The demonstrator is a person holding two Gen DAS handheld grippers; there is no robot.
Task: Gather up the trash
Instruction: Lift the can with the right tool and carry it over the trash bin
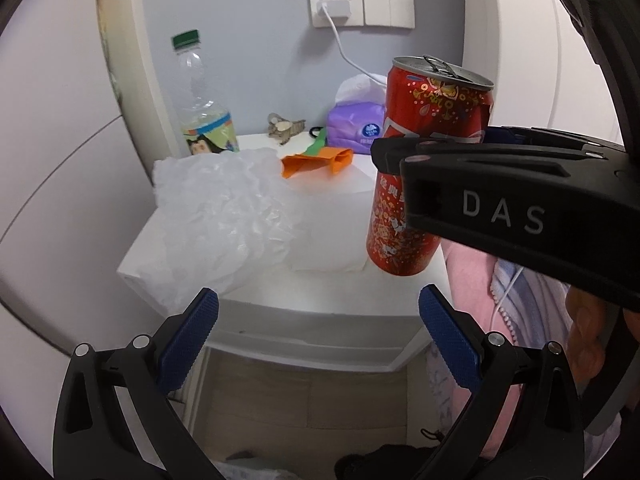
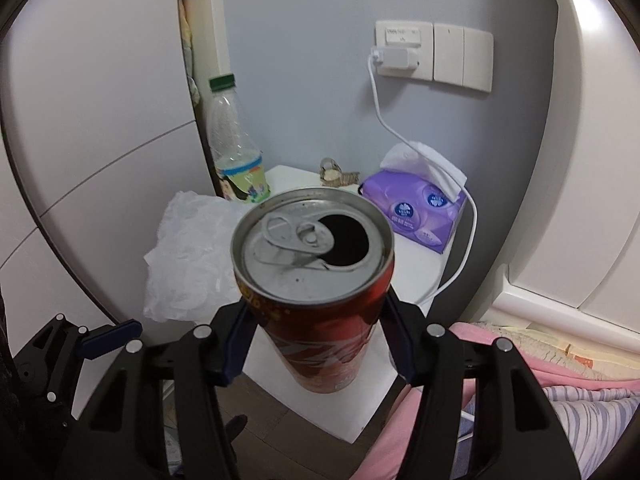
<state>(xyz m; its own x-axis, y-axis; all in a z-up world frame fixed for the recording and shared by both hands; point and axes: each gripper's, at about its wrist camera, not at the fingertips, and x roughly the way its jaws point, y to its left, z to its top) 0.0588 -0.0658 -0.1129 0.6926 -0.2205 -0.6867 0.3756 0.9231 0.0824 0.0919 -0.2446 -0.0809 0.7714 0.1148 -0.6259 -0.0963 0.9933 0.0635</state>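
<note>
My right gripper (image 2: 316,332) is shut on an opened red drink can (image 2: 316,280) and holds it upright above the front right of the white nightstand (image 1: 320,216). In the left wrist view the can (image 1: 424,128) hangs at the right, clamped by the right gripper (image 1: 404,160). My left gripper (image 1: 318,312) is open and empty, low in front of the nightstand. A crumpled clear plastic bag (image 1: 224,216) lies on the nightstand's left half, just beyond the left fingertips. An orange and green paper wrapper (image 1: 316,160) lies behind it. An empty plastic bottle (image 1: 202,108) with a green cap stands at the back left.
A purple tissue pack (image 2: 416,212) sits at the back right, a small figurine (image 1: 284,126) beside it. A white charger cable (image 2: 460,240) hangs from the wall socket (image 2: 400,52). A pink blanket (image 2: 540,376) lies on the bed at right. A white napkin (image 1: 328,260) lies under the can.
</note>
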